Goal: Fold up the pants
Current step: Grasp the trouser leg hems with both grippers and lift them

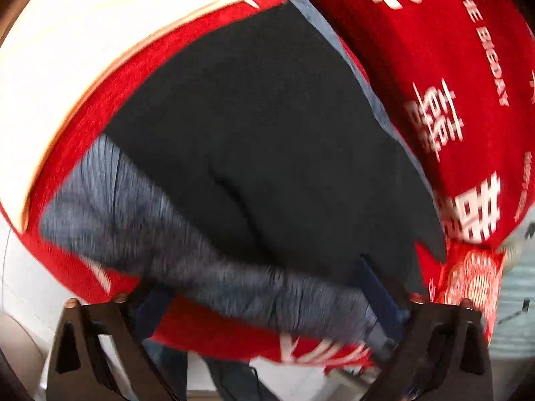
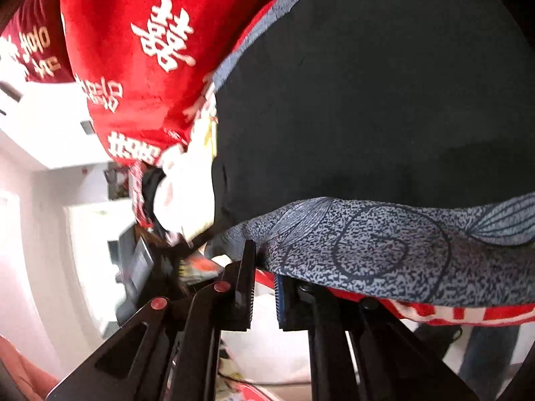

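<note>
Dark navy pants [image 1: 267, 140] with a blue-grey patterned waistband [image 1: 200, 260] lie on a red bedspread [image 1: 434, 50]. In the left wrist view my left gripper [image 1: 267, 304] is open wide, its fingers on either side of the waistband at the near edge. In the right wrist view the pants [image 2: 367, 100] fill the upper right, with the patterned band [image 2: 384, 250] along the near edge. My right gripper [image 2: 264, 274] stands at the band's left end with a narrow gap between its pads; no cloth shows between them.
The red bedspread [image 2: 133, 50] carries white characters and lettering. A white and cream patch [image 1: 83, 50] lies beyond the pants. White furniture and floor [image 2: 50, 167] show off the bed's edge, with dark clutter [image 2: 150, 250] beside the bed.
</note>
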Motion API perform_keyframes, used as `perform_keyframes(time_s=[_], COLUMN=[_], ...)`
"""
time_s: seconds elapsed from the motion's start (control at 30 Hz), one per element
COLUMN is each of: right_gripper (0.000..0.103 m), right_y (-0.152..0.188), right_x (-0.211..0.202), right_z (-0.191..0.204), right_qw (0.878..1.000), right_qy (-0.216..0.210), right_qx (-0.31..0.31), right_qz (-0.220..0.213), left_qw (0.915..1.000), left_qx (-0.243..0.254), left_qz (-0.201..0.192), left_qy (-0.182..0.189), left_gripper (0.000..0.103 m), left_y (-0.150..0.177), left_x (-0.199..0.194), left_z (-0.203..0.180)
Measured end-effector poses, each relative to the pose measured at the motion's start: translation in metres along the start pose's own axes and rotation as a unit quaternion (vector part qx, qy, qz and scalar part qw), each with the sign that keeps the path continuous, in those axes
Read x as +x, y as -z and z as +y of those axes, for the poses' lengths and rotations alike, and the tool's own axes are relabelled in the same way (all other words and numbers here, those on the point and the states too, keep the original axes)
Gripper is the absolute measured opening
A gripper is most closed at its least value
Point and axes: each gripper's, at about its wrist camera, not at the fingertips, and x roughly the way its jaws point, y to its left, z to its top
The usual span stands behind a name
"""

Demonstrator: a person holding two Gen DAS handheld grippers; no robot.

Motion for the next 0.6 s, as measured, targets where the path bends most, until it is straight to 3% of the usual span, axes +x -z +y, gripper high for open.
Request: perform_keyframes(time_s=[0.07, 0.13, 0.2, 0.27, 0.33, 0.43, 0.47, 0.53, 0.57, 0.6], right_gripper=[0.015, 0.023, 0.047, 0.053, 0.053, 0.053, 0.053, 0.048, 0.015, 0.005], right_y=[0.002, 0.007, 0.011, 0.018, 0.024, 0.031, 0.036, 0.035, 0.034, 0.032], right_x=[0.005, 0.000, -0.011, -0.027, -0.042, -0.058, -0.063, -0.064, -0.065, -0.069], right_z=[-0.008, -0.023, -0.041, -0.061, -0.083, -0.105, -0.110, -0.119, -0.119, -0.115], right_qw=[1.000, 0.999, 0.998, 0.997, 0.993, 0.984, 0.982, 0.970, 0.968, 0.968], right_qy=[0.010, 0.039, 0.052, 0.051, 0.043, -0.010, -0.023, -0.057, -0.053, -0.037], right_qx=[0.003, 0.008, 0.028, 0.057, 0.097, 0.152, 0.162, 0.208, 0.215, 0.216], right_qz=[0.013, 0.013, -0.001, -0.026, -0.047, -0.087, -0.095, -0.116, -0.122, -0.126], left_qw=[0.9999, 0.9996, 0.9990, 0.9979, 0.9972, 0.9964, 0.9958, 0.9936, 0.9935, 0.9939], left_qx=[0.000, 0.009, 0.031, 0.050, 0.060, 0.067, 0.073, 0.085, 0.087, 0.084], left_qz=[0.002, 0.004, 0.005, 0.012, 0.018, 0.023, 0.024, 0.024, 0.025, 0.026], left_qy=[-0.016, -0.025, -0.033, -0.040, -0.042, -0.046, -0.051, -0.070, -0.069, -0.066], left_gripper=[0.071, 0.065, 0.060, 0.060, 0.060, 0.060, 0.055, 0.042, 0.034, 0.030], left_y=[-0.006, -0.006, -0.004, -0.001, -0.003, -0.003, -0.003, -0.003, -0.003, -0.004], left_x=[0.006, 0.007, 0.006, 0.005, 0.008, 0.006, 0.007, 0.009, 0.008, 0.005], left_z=[0.000, 0.002, 0.000, 0.000, -0.002, -0.002, -0.004, -0.009, -0.009, -0.007])
